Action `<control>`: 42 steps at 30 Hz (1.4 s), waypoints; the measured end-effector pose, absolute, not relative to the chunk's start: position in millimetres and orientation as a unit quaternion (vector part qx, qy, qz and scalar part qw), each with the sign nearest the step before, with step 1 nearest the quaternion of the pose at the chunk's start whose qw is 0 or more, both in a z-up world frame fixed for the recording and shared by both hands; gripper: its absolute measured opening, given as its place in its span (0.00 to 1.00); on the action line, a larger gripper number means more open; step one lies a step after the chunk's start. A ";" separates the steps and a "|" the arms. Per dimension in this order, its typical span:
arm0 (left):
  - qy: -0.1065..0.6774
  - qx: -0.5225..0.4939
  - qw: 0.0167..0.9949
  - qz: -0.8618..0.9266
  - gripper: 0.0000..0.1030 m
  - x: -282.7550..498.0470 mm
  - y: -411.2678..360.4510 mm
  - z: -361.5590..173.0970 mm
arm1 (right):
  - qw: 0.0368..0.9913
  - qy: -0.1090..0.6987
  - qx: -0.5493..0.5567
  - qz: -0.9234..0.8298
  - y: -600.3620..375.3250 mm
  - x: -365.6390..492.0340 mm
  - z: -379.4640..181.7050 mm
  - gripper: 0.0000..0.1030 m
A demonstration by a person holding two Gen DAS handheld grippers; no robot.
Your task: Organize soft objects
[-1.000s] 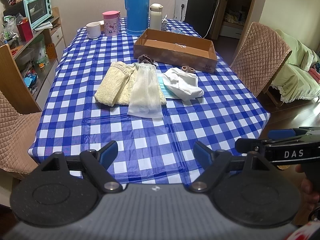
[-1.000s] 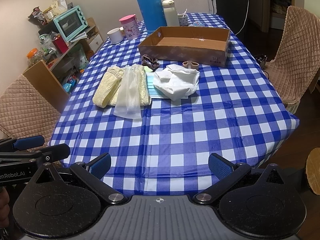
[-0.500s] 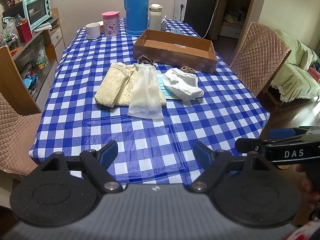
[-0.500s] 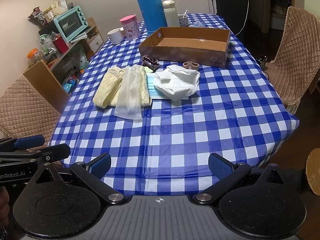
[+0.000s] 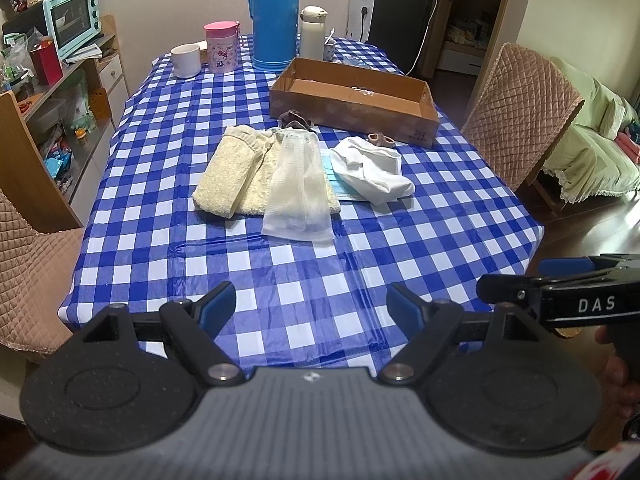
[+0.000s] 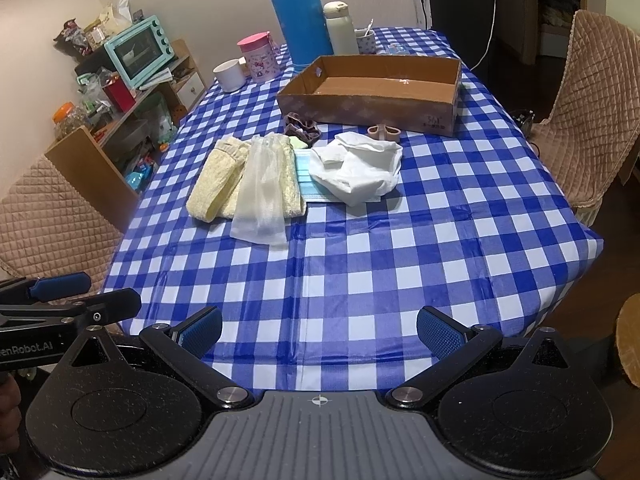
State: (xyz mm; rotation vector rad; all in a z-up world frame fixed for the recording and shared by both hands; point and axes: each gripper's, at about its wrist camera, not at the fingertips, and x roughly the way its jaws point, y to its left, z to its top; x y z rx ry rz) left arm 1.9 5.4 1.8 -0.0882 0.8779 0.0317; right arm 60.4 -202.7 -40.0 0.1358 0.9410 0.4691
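A yellow towel, a sheer white mesh cloth, a blue face mask, a white cloth, a brown scrunchie and a tan hair band lie mid-table before an open cardboard box. My left gripper is open and empty over the table's near edge. My right gripper is open and empty there too, beside the left.
The table has a blue checked cloth. At the back stand a blue thermos, a white flask, a pink cup and a white mug. Quilted chairs stand at both sides; shelves at left.
Both grippers have moved slightly forward toward the table. The jaws stay open and the objects have not moved.
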 end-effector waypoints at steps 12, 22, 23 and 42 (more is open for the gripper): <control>0.412 -0.029 0.911 -0.018 0.79 33.8 41.1 -17.7 | 0.877 0.422 0.099 0.206 -192.8 66.3 -51.1 1.00; 0.408 -0.012 0.912 -0.041 0.71 56.1 54.6 -33.8 | 0.891 0.402 0.096 0.188 -176.5 69.7 -60.2 1.00; 0.408 -0.011 0.912 -0.043 0.71 58.6 54.8 -35.1 | 0.892 0.401 0.095 0.187 -176.4 70.8 -60.6 1.00; 0.417 -0.024 0.908 -0.015 0.68 127.2 40.7 -61.9 | 0.889 0.393 0.043 0.231 -179.4 151.4 -83.7 0.99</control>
